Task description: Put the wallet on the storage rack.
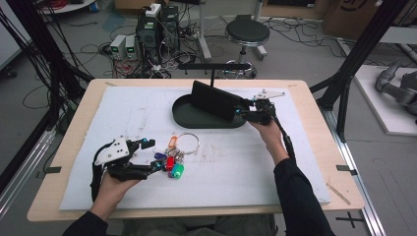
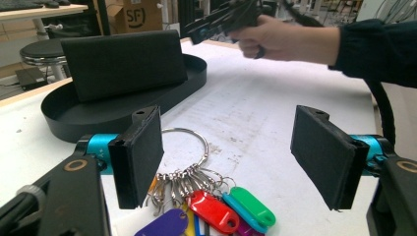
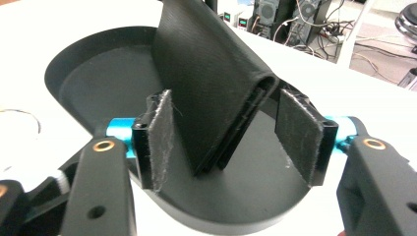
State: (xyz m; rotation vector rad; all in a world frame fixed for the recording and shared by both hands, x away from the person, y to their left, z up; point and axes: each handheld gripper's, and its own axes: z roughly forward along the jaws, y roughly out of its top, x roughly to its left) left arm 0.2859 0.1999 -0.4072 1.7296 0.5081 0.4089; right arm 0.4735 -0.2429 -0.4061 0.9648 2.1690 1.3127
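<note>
Black wallet (image 3: 211,93) standing tilted in oval tray (image 3: 98,83), between spread fingers of right gripper (image 3: 231,135), pads clear of it: released, placing step seemingly done. Left gripper (image 2: 226,157) wide open, empty, key bunch (image 2: 206,206) just beneath. Next, probably: close on keys.

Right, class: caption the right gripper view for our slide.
Open right gripper straddles a folded black wallet standing in an oval black tray.
</note>
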